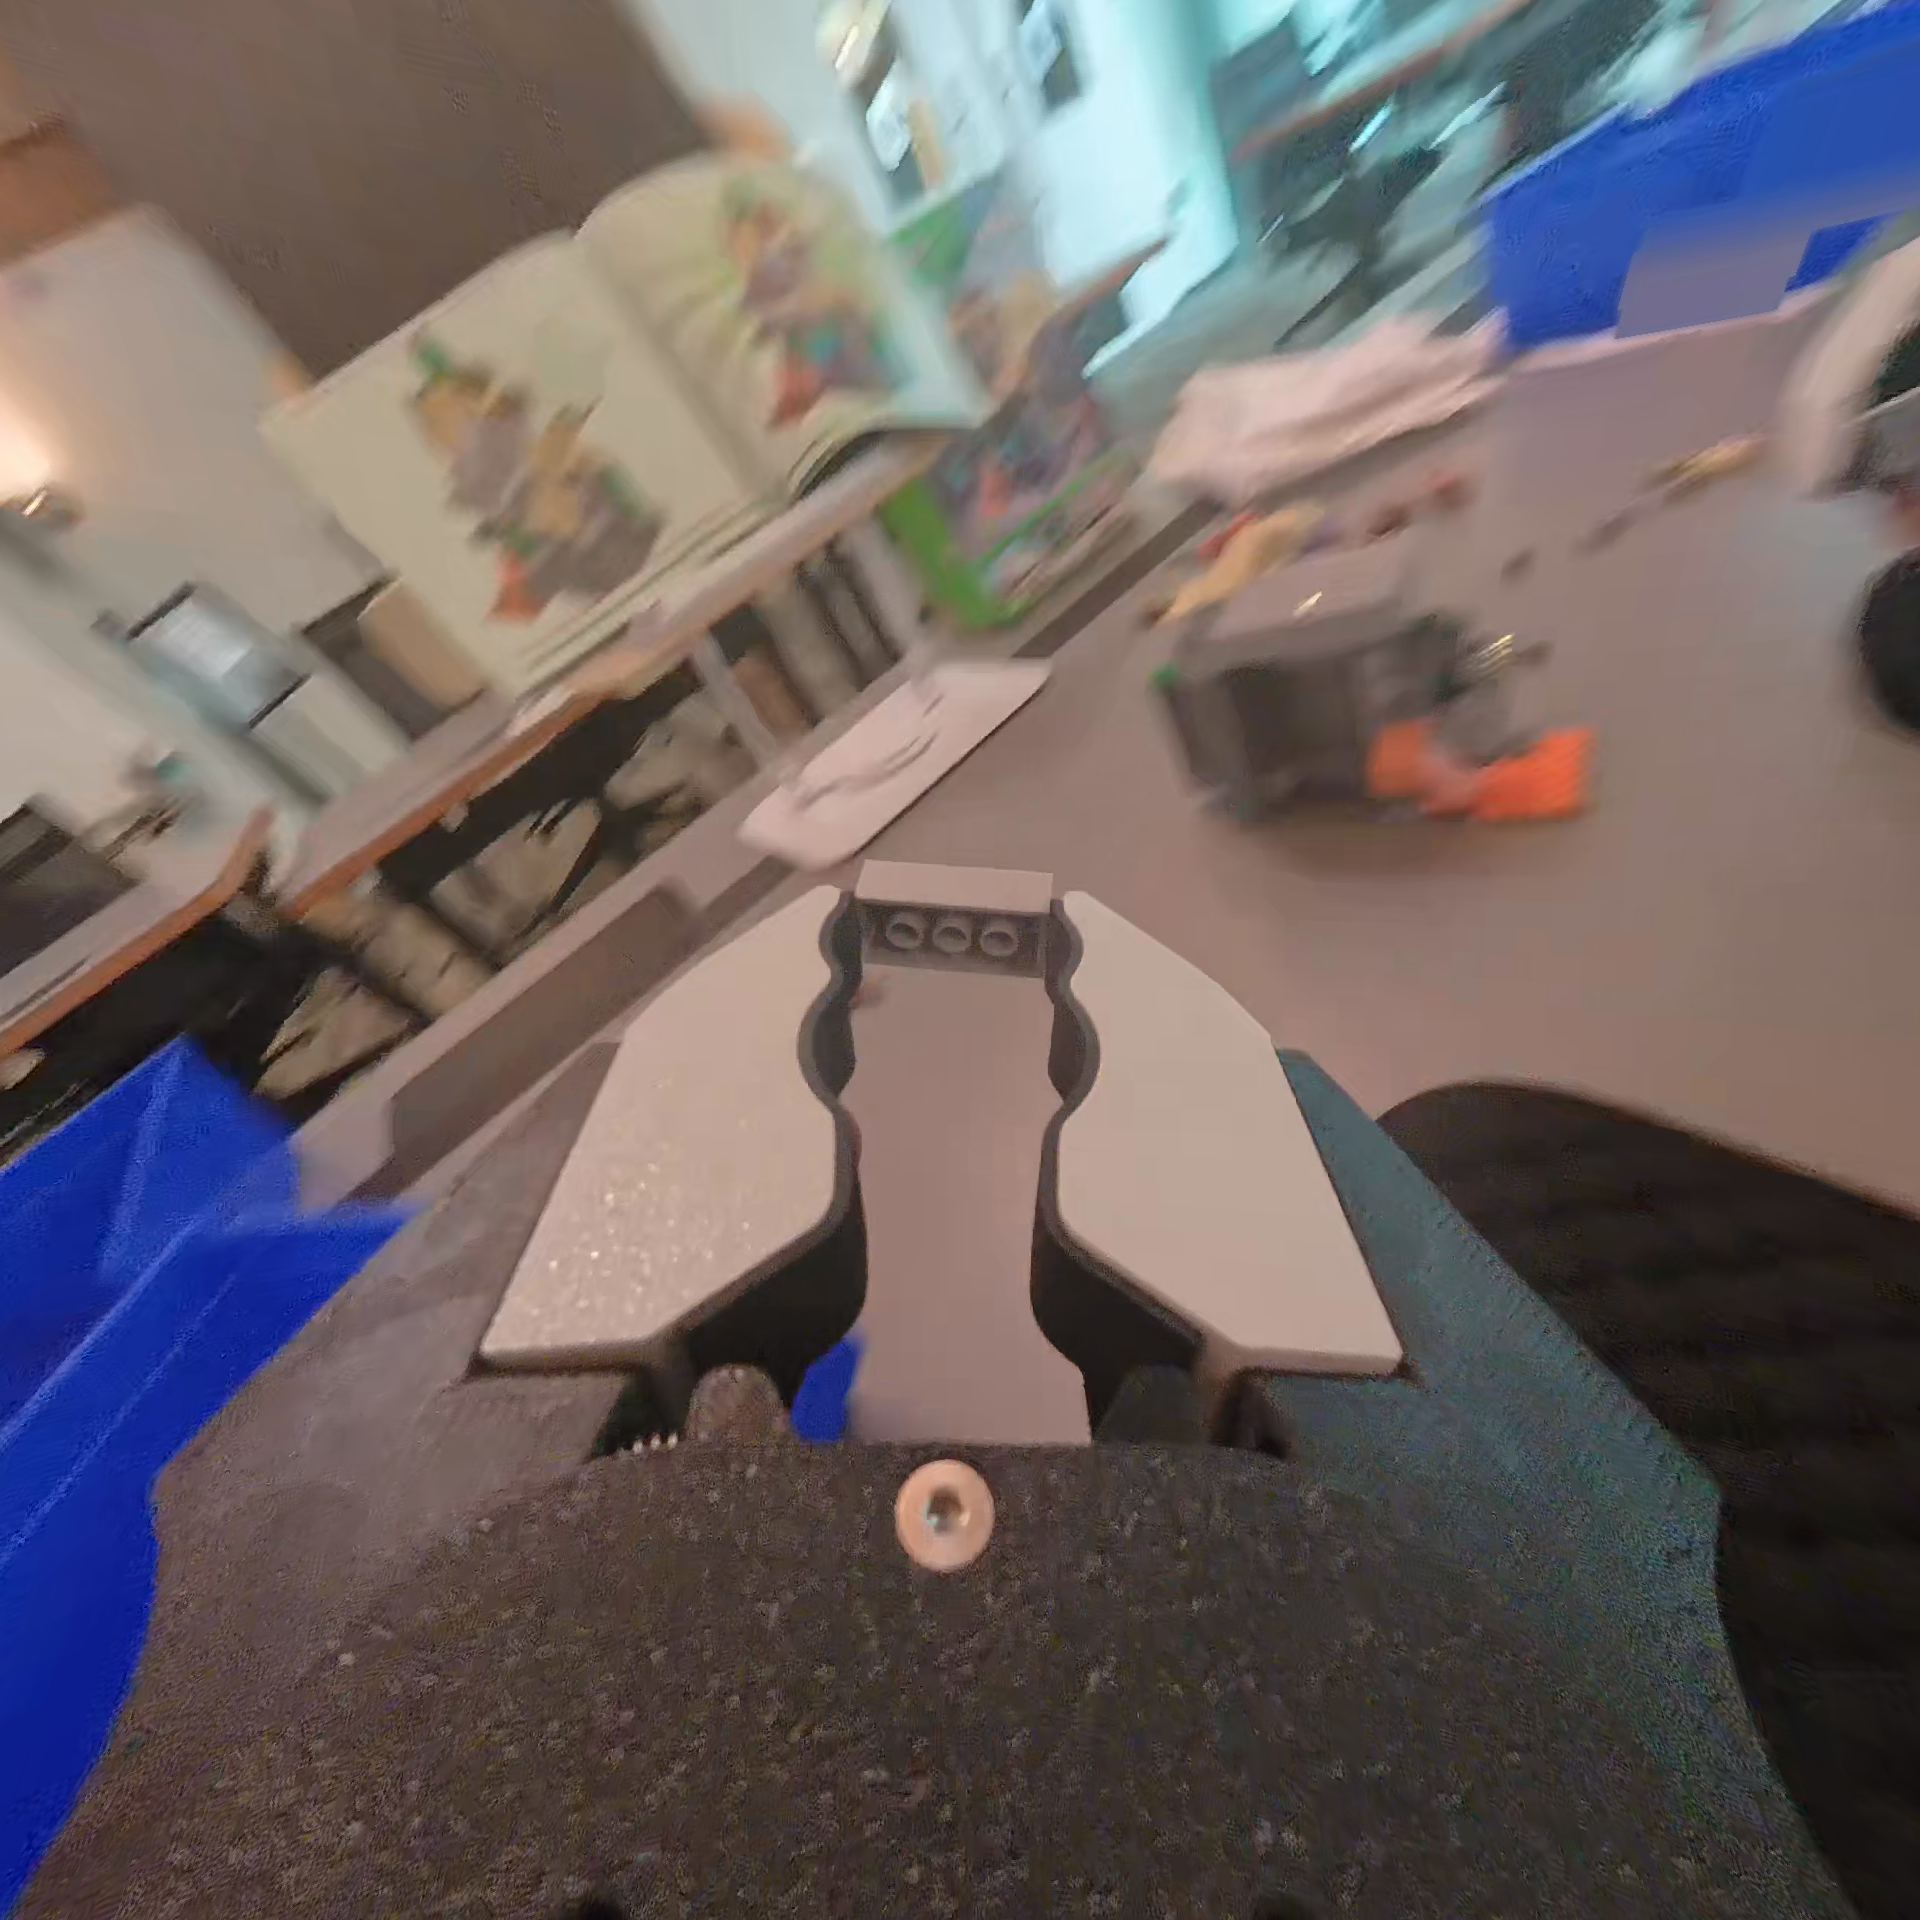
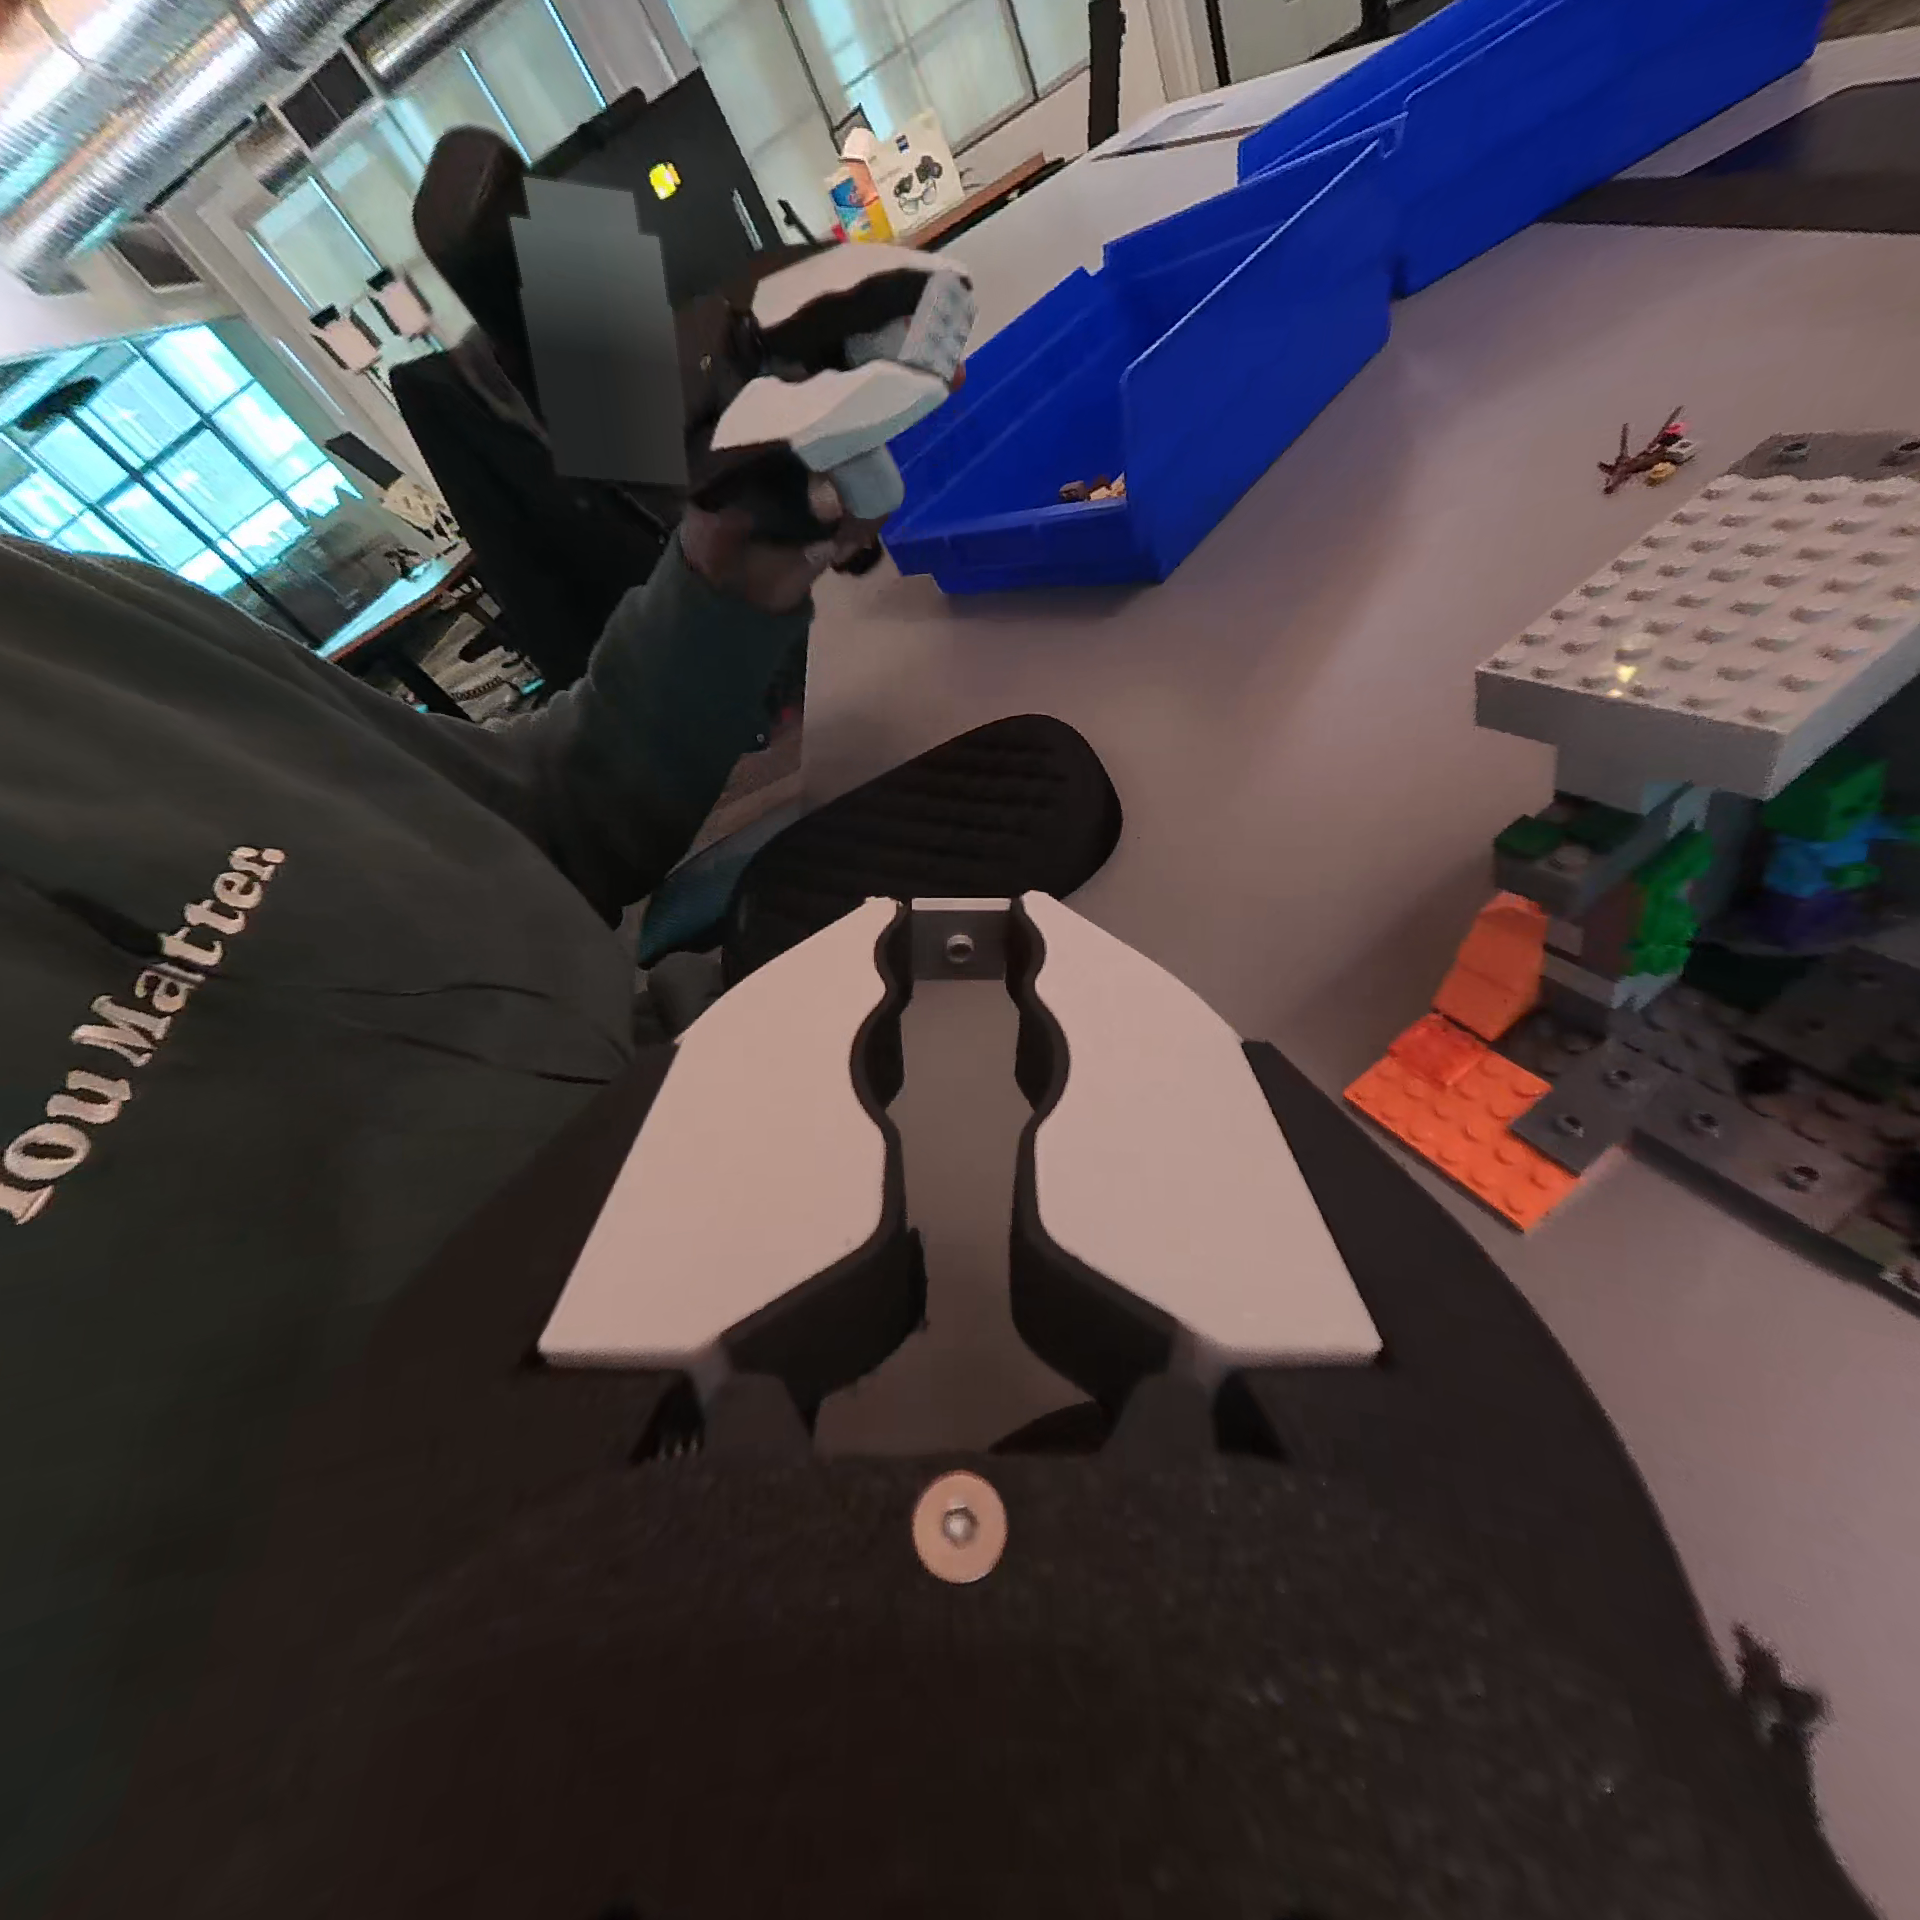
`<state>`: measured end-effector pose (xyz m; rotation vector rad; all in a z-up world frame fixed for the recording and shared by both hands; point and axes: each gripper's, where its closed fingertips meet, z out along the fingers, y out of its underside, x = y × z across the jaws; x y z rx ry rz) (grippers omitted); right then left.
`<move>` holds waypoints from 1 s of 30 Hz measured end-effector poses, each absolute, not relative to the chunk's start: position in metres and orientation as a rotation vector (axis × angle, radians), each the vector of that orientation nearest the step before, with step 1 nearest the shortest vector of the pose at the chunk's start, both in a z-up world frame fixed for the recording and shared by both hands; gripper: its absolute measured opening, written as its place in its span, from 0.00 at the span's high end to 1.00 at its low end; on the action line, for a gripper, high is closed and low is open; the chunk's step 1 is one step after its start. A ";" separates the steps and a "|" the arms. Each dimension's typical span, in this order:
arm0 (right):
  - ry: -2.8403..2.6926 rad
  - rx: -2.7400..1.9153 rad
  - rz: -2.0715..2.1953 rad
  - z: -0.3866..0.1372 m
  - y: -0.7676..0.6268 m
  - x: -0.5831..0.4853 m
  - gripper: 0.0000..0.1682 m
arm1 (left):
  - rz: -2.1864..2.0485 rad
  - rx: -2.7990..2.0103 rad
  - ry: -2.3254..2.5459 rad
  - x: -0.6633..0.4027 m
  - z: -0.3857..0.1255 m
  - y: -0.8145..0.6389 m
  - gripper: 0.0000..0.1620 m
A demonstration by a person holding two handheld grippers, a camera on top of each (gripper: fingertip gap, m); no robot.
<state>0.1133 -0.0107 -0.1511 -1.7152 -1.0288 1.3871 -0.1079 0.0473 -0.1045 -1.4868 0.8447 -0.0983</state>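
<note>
My left gripper (image 1: pixel 954 930) is shut on a light grey brick (image 1: pixel 951 885), gripped at its ends with its row of three underside tubes facing the camera. It is held in the air over the grey table (image 1: pixel 1351 1039). In the right wrist view the left gripper (image 2: pixel 938 343) shows raised above the table edge with the brick (image 2: pixel 945 317) in it. My right gripper (image 2: pixel 958 940) is shut on a small dark grey plate (image 2: pixel 958 948) with one hole. It is held near a black chair armrest (image 2: pixel 935 821), left of the brick build (image 2: pixel 1662 894).
The build has a light grey studded roof plate (image 2: pixel 1704 634), green and orange parts, and an orange plate (image 2: pixel 1455 1122) at its base. Blue bins (image 2: pixel 1195 416) stand behind on the table. A small brown piece (image 2: pixel 1647 462) lies beyond. A person's dark sleeve (image 2: pixel 312 831) fills the left. Across from one pair of fingers to the other is roughly 25 centimeters.
</note>
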 end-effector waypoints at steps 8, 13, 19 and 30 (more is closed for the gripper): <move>-0.985 -1.678 1.493 -0.158 -0.015 0.105 0.90 | 0.206 -2.048 0.708 -0.249 -0.153 0.078 0.73; -0.991 -1.674 1.480 -0.159 -0.017 0.106 0.90 | 0.295 -2.109 0.747 -0.264 -0.167 0.084 0.64; -1.011 -1.661 1.503 -0.153 -0.023 0.098 0.90 | 0.133 -1.924 0.838 -0.203 -0.153 0.078 0.69; -0.907 -1.573 1.806 -0.117 -0.036 0.055 0.90 | -0.213 -1.221 1.223 0.011 -0.118 -0.008 0.75</move>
